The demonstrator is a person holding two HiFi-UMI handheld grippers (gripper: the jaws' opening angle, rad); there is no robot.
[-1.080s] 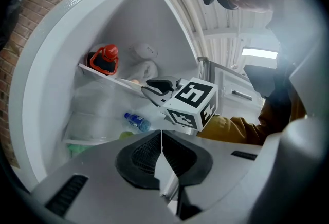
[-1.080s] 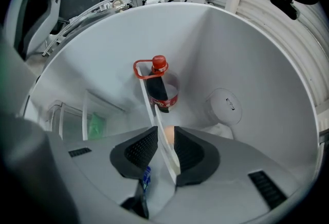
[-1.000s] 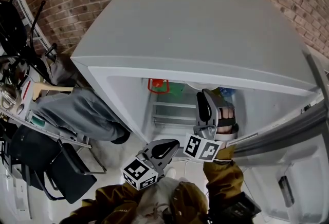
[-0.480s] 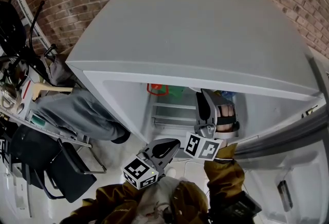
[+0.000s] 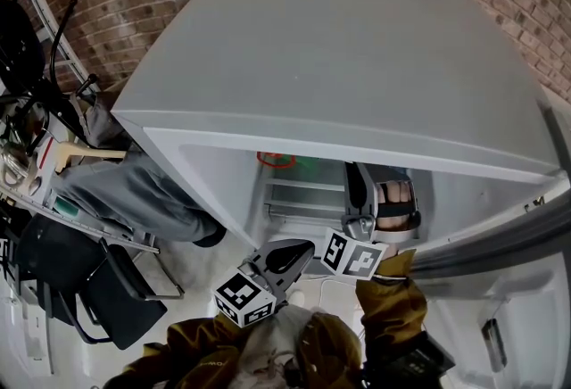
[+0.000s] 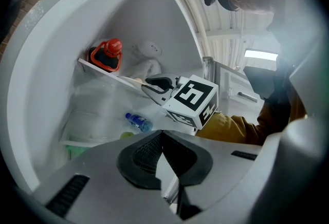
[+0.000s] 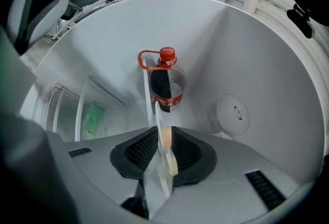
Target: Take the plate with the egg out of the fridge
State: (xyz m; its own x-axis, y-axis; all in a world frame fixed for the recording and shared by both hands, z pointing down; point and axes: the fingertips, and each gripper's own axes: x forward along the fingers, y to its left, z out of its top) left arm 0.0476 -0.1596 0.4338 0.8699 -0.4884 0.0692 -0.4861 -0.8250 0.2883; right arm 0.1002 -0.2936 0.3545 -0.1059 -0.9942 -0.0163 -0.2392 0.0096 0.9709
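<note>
My right gripper is inside the open fridge, shut on the rim of a thin white plate seen edge-on. A pale peach egg shows on the plate, right beside the jaw pads. In the head view the right gripper reaches under the fridge's top edge, which hides the plate. My left gripper is shut on nothing; in the head view the left gripper hangs below and outside the fridge opening. The left gripper view shows the right gripper at a shelf edge.
A dark bottle with a red cap stands behind the plate on the same shelf. Lower down lie a small water bottle and a green item. The fridge door stands open at right. A seated person's grey trousers and a black chair are at left.
The fridge's top edge now covers more of the inside and of the red bottle. My right gripper has shifted slightly down. The left gripper has stayed put.
</note>
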